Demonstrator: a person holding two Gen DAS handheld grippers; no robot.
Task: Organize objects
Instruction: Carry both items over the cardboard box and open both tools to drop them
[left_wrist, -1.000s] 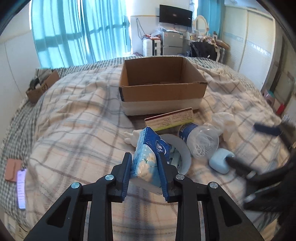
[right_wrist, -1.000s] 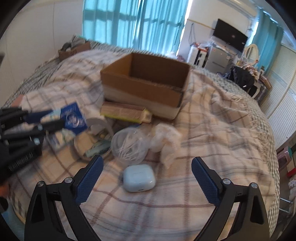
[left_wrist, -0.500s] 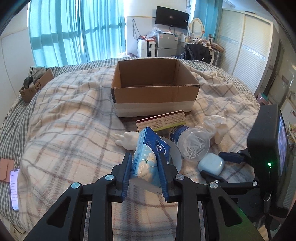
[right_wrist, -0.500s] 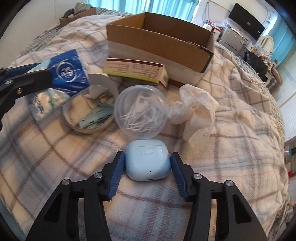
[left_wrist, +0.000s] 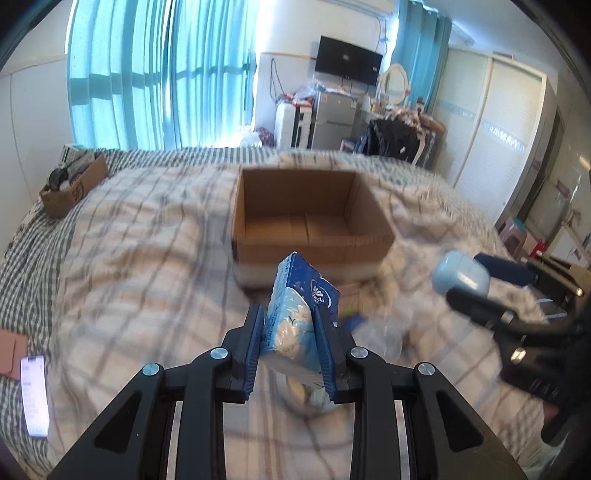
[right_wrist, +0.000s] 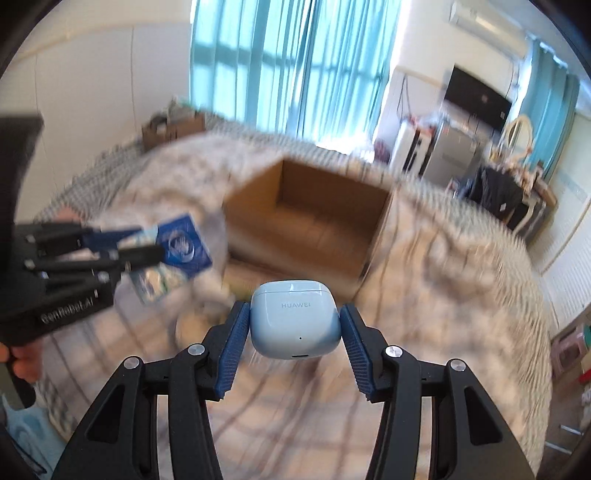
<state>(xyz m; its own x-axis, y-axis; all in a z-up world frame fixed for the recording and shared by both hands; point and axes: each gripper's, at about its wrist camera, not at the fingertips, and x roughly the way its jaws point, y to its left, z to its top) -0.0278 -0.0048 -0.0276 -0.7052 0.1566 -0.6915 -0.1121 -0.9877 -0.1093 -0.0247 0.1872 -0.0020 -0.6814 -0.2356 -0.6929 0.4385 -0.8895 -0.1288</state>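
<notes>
My left gripper (left_wrist: 291, 317) is shut on a blue tissue pack (left_wrist: 297, 314) and holds it above the bed, short of the open cardboard box (left_wrist: 310, 221). My right gripper (right_wrist: 293, 317) is shut on a light blue earbuds case (right_wrist: 294, 323), lifted off the bed in front of the box (right_wrist: 314, 221). The case also shows at the right of the left wrist view (left_wrist: 461, 273), and the tissue pack at the left of the right wrist view (right_wrist: 183, 243). The box looks empty inside.
The plaid blanket (left_wrist: 140, 251) covers the bed. Blurred items lie before the box, among them a clear plastic tub (left_wrist: 376, 336). A phone (left_wrist: 34, 395) lies at the left edge, a small cardboard box (left_wrist: 74, 188) at the far left. Furniture stands beyond the bed.
Both grippers have risen off the bed with their loads and moved towards the box. The right gripper closed on the earbuds case and lifted it. The view is motion-blurred.
</notes>
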